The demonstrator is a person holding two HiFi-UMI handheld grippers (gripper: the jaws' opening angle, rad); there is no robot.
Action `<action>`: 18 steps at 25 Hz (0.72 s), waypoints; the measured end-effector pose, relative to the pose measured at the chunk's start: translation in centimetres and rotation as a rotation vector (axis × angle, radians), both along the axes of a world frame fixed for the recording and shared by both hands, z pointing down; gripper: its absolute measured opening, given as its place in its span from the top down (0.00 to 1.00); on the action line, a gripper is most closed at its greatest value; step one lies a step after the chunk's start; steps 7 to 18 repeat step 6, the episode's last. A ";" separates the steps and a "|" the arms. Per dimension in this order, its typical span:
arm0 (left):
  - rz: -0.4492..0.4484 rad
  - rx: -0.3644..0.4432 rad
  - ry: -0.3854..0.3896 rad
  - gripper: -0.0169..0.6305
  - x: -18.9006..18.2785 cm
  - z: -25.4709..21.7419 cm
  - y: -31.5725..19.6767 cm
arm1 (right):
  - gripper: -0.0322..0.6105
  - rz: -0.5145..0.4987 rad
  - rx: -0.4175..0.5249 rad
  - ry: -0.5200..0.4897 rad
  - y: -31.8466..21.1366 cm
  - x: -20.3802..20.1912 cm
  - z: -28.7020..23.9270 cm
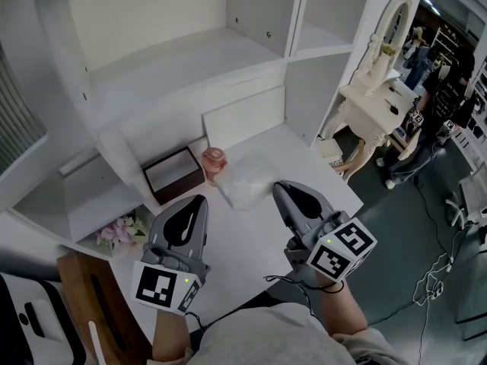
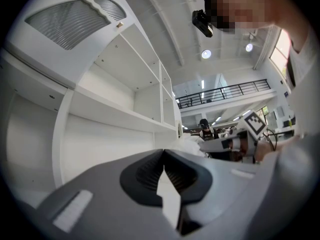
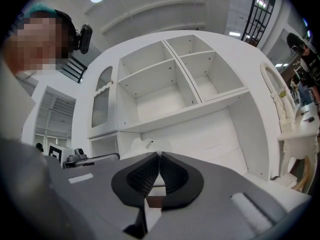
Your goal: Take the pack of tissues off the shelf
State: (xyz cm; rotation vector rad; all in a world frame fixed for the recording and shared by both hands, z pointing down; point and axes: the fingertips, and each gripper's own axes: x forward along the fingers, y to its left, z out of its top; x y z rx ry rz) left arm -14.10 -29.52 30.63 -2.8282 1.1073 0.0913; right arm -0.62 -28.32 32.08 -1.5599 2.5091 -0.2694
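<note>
The pack of tissues, a soft clear-wrapped white pack, lies flat on the white desk top below the empty shelves. My left gripper hovers near its left side, and my right gripper is at its right edge. Both are shut with nothing between the jaws. In the left gripper view the pack shows just past the shut left gripper. From the right gripper view, the pack peeks over the closed right gripper.
A dark brown open box and a pink cup stand just left of the pack. Pink flowers lie at the desk's left edge. A white board leans behind. A white dressing table and people are at the right.
</note>
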 end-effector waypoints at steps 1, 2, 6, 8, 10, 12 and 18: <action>0.001 0.000 0.000 0.97 0.1 0.0 0.1 | 0.94 0.000 0.001 0.001 0.1 0.0 0.0; 0.002 0.000 0.000 0.97 0.1 0.0 0.2 | 0.94 0.000 0.002 0.002 0.2 0.1 -0.1; 0.007 -0.001 0.001 0.97 0.5 0.0 0.5 | 0.94 0.004 0.001 0.004 0.5 0.3 -0.2; 0.007 -0.001 0.001 0.97 0.5 0.0 0.5 | 0.94 0.004 0.001 0.004 0.5 0.3 -0.2; 0.007 -0.001 0.001 0.97 0.5 0.0 0.5 | 0.94 0.004 0.001 0.004 0.5 0.3 -0.2; 0.007 -0.001 0.001 0.97 0.5 0.0 0.5 | 0.94 0.004 0.001 0.004 0.5 0.3 -0.2; 0.007 -0.001 0.001 0.97 0.5 0.0 0.5 | 0.94 0.004 0.001 0.004 0.5 0.3 -0.2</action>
